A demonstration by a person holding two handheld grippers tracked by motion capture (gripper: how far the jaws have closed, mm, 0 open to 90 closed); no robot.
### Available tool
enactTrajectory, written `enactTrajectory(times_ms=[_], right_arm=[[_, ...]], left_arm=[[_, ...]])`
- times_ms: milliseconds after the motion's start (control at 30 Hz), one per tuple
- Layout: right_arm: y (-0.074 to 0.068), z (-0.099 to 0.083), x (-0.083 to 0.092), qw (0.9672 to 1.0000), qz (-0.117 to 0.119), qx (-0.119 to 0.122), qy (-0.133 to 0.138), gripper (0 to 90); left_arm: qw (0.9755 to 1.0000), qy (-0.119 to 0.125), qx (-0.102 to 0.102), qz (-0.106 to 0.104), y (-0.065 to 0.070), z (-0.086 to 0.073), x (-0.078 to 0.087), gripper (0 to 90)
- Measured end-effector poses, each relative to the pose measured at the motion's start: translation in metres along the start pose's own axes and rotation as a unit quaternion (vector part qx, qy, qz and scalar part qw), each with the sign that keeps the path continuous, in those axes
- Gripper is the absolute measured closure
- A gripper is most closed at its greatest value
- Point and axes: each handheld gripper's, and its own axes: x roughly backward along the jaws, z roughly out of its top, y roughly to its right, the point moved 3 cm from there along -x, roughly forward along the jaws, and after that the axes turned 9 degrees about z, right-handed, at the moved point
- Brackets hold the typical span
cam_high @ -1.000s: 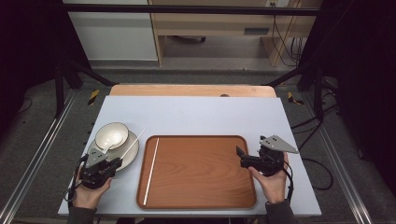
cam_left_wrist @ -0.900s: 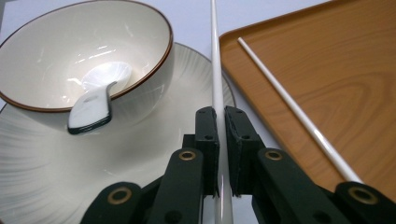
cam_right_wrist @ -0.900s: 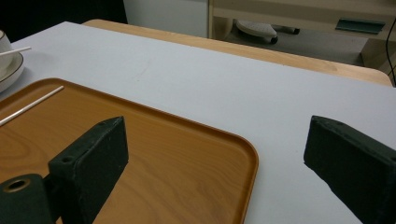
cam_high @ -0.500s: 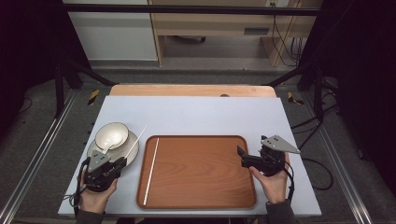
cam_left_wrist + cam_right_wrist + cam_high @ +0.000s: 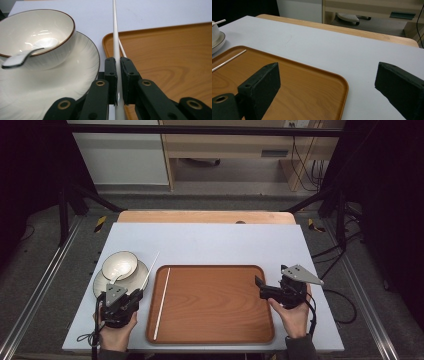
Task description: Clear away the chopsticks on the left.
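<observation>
My left gripper (image 5: 137, 295) (image 5: 118, 63) is shut on a thin white chopstick (image 5: 151, 268) (image 5: 115, 30), which sticks out forward between the plate and the tray's left edge. A second white chopstick (image 5: 162, 302) (image 5: 229, 60) lies inside the wooden tray (image 5: 215, 306) (image 5: 162, 55) (image 5: 287, 82) along its left side. My right gripper (image 5: 260, 288) (image 5: 328, 72) hovers at the tray's right edge, jaws wide open with nothing between them.
A white bowl (image 5: 120, 264) (image 5: 37, 30) with a brown rim sits on a white plate (image 5: 101, 283) (image 5: 82, 57) left of the tray, and a spoon (image 5: 17, 60) rests in the bowl. The white tabletop (image 5: 210, 242) stretches behind the tray to a wooden back edge.
My left hand has shifted right toward the tray, carrying the chopstick with it. The right hand has stayed where it was.
</observation>
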Motion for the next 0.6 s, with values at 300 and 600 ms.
enactTrajectory(times_ms=[300,600], right_arm=[[0.001,0.0,0.0,1.0,-0.001,0.001,-0.001,6.5],[0.001,-0.001,-0.001,1.0,-0.001,0.001,-0.003,6.5]], left_arm=[[0.9996,0.015,0.022,0.008,0.021,-0.008,0.001,84.1],[0.9988,0.009,0.047,0.003,0.042,-0.023,-0.004,84.0]])
